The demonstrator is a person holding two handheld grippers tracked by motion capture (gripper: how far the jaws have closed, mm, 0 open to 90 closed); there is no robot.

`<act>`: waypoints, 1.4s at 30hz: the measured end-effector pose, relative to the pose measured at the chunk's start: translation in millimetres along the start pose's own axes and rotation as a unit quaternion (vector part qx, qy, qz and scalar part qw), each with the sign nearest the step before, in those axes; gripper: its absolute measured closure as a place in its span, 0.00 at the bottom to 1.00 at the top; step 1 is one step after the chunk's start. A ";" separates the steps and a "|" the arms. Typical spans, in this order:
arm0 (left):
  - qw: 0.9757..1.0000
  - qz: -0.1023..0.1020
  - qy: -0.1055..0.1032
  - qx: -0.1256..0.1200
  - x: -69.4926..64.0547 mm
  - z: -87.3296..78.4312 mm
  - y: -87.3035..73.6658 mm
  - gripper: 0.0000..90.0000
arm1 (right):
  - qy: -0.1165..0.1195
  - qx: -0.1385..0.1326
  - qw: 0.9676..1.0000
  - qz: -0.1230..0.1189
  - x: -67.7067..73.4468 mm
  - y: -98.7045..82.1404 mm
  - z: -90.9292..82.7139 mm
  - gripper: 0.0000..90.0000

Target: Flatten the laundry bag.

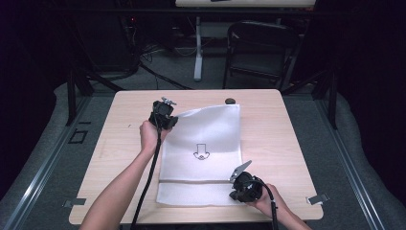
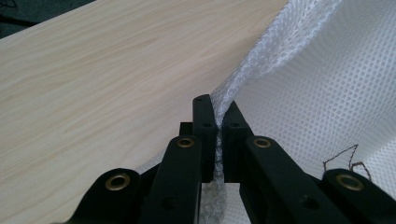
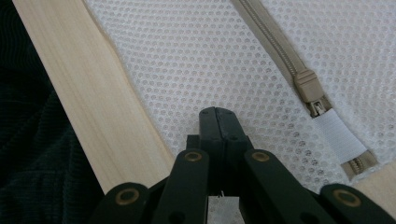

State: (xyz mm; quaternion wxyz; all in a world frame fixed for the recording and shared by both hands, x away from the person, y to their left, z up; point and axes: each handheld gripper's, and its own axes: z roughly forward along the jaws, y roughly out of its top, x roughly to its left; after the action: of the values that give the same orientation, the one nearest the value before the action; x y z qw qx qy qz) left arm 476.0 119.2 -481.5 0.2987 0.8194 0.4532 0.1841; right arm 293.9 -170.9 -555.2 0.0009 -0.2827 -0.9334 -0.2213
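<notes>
Mesh laundry bag (image 1: 206, 143) lay flat on the wooden surface (image 1: 119, 143), zipper (image 3: 306, 86) near the person's edge. Left gripper (image 2: 218, 126) had its jaws pinching the bag's far-left corner, mesh lifted and curled, probably to straighten or fold it. Right gripper (image 3: 218, 116) jaws were pressed together on the mesh beside the zipper end; it seemed to pin the bag down, though any fabric between them was unclear.

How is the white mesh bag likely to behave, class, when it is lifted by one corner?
Probably floppy: the white mesh bag bunches and curves up where the left gripper pinches its edge. Likely light, since one pinch raises that corner. Probably not fragile, though the zipper end may drag on the table.
</notes>
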 end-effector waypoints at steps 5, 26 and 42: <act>1.000 -0.001 0.006 0.006 -1.1 9.6 0.0 0.98 | 0.001 -0.001 1.000 0.002 -0.5 0.2 0.3 1.00; 0.999 0.013 0.030 0.042 0.1 39.5 12.3 0.63 | -0.004 0.001 1.000 0.009 0.2 0.1 0.5 1.00; 1.000 -0.009 0.015 0.003 11.6 10.1 13.8 0.18 | -0.003 -0.002 1.000 0.015 -0.1 0.3 0.4 1.00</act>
State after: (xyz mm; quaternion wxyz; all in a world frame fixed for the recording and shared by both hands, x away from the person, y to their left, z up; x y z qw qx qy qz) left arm 496.5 120.1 -479.7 0.2911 0.8134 0.4652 0.1928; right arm 294.1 -170.6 -555.5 0.0007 -0.2969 -0.9286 -0.2226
